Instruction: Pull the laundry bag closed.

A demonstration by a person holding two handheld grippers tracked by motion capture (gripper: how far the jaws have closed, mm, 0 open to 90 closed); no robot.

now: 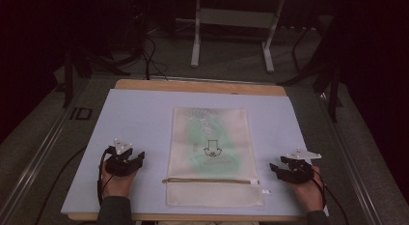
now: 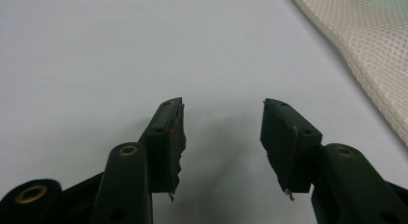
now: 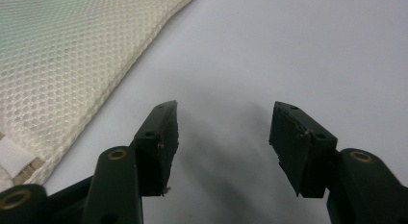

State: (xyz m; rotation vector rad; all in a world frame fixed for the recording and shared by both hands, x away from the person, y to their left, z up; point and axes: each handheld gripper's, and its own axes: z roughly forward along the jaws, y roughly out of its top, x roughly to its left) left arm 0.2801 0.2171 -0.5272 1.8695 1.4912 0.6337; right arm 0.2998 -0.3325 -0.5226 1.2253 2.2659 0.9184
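I work in a dim lab-like recording space: my table (image 1: 202, 86) wears a pale blue mat (image 1: 140, 119), cables (image 1: 149, 56) trail at eleven o'clock, a metal stand (image 1: 231, 22) at twelve.

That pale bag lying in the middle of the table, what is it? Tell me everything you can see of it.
The cream mesh zip bag lies flat on the pale blue mat, long side running away from the person. Its fabric is a fine honeycomb net, as the left gripper view and the right gripper view show. A zip crosses it near the closer end. Something green shows faintly through the mesh, with a small dark mark over it. Both tools rest apart from it, one on each side.
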